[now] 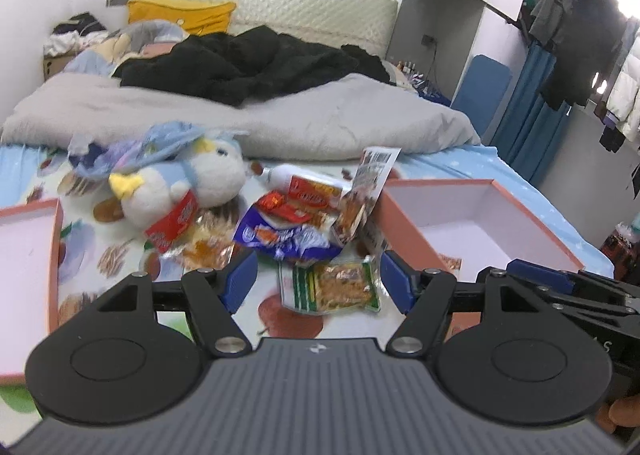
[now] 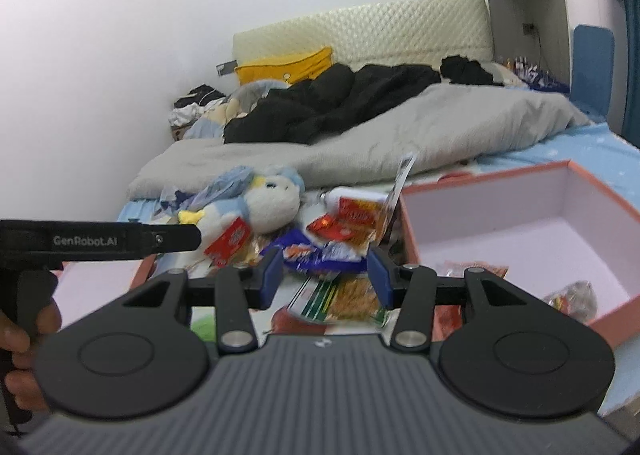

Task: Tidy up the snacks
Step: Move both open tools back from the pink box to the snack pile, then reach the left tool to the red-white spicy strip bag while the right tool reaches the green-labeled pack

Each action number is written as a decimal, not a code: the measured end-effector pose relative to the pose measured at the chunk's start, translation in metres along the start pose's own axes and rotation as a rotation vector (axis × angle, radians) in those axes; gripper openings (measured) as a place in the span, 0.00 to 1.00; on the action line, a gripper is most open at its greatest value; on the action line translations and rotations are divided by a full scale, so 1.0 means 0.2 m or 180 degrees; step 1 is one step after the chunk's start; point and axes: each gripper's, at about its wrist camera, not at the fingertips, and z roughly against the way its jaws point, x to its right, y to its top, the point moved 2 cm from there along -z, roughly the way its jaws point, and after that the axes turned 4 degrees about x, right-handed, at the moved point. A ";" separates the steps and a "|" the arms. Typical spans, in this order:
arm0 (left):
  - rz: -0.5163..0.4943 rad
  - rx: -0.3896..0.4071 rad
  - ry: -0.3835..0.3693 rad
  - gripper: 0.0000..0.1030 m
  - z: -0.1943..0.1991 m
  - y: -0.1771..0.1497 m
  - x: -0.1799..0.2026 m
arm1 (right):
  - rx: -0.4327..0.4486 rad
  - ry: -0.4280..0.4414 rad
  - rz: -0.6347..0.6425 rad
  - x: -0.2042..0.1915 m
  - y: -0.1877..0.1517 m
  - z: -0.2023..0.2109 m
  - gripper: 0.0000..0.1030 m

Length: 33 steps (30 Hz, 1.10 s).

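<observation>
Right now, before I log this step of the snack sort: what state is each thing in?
left gripper: open, holding nothing.
right gripper: open, holding nothing.
green snack packet: lying flat on the bed, in front of both grippers.
right box: open, a few snacks inside.
left box: open, visible part bare.
snack pile: loose, unsorted between the boxes.
plush toy: lying beside the pile.

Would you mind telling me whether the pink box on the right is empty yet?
Not empty. The pink box already holds a few wrapped snacks near its front wall; the rest of its white floor is bare.
</observation>
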 end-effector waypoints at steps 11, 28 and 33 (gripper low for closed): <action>0.0250 -0.0143 -0.0035 0.71 0.02 -0.16 -0.15 | -0.0102 -0.0026 -0.0074 -0.06 -0.15 -0.01 0.48; 0.0420 -0.0350 0.0003 0.71 -0.22 -0.25 -0.36 | -0.0312 -0.0042 -0.0053 -0.11 -0.24 -0.24 0.48; 0.0404 -0.0366 0.0065 0.71 -0.33 -0.25 -0.42 | -0.0388 -0.0042 0.0040 -0.12 -0.28 -0.34 0.48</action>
